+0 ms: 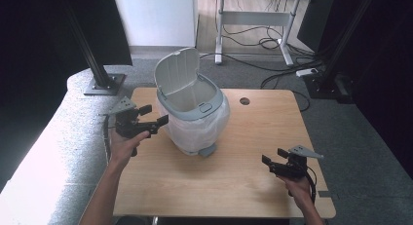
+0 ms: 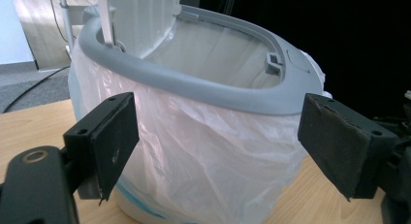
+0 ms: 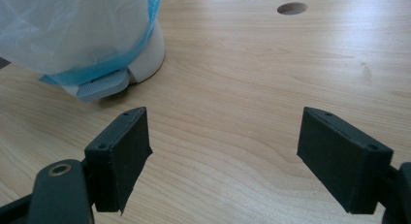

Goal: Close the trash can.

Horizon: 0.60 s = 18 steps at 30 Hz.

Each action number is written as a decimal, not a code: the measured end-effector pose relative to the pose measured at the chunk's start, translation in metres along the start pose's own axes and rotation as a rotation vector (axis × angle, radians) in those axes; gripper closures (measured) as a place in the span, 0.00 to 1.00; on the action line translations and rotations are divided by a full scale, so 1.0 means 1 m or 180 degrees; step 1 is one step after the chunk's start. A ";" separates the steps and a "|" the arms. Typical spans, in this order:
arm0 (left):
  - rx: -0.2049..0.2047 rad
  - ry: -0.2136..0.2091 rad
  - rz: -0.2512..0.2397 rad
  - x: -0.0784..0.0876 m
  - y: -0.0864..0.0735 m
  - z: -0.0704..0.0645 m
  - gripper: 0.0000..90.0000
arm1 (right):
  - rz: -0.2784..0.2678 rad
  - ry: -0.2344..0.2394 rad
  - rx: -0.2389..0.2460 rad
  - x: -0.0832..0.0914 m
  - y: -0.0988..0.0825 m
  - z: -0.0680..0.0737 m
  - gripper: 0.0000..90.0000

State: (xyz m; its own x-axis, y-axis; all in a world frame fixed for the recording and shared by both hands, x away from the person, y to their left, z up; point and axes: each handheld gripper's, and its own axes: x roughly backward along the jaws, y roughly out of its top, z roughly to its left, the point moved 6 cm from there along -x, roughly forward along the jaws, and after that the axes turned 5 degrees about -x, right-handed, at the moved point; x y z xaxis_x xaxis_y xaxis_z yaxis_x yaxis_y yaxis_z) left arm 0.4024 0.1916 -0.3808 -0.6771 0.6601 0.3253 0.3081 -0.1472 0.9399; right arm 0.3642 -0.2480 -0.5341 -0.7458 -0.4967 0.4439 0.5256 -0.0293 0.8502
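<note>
Standing toward the far left of the wooden table (image 1: 234, 181) is a small white pedal bin (image 1: 195, 120), its grey-rimmed lid (image 1: 176, 71) swung up and back so that the interior is exposed. A translucent white liner bag (image 1: 207, 125) is draped over the outside of the body beneath the grey rim (image 2: 194, 86), and a grey foot pedal (image 3: 99, 88) projects from the base toward the person's side, resting on the table. The left gripper (image 1: 156, 117) is held just beside the bin's left flank at about rim height, its jaws spread wide and closed on nothing; in the left gripper view the bagged wall of the bin is framed between the two pads without being touched (a clear gap is visible on each side). The right gripper (image 1: 274, 160) is held low over the near right part of the table, well apart from the bin, its jaws likewise spread wide with only bare wood between them. A round cable hole (image 1: 244, 101) is seen in the tabletop to the right of the bin.
</note>
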 end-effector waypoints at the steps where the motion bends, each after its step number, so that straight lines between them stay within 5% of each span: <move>1: 0.0003 -0.0001 -0.0019 -0.001 0.001 0.001 0.16 | 0.0010 0.0003 0.0006 -0.001 -0.001 0.000 0.21; 18: -0.0001 0.0093 -0.0026 -0.012 0.025 0.017 0.15 | 0.0107 0.0013 0.0084 -0.007 -0.008 0.002 0.21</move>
State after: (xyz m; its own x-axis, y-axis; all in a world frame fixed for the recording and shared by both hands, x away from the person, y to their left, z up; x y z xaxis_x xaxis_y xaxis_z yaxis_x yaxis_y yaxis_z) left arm 0.4295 0.1931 -0.3631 -0.6989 0.6393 0.3206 0.3024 -0.1421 0.9425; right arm 0.3640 -0.2423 -0.5434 -0.7262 -0.5006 0.4712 0.5392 0.0103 0.8421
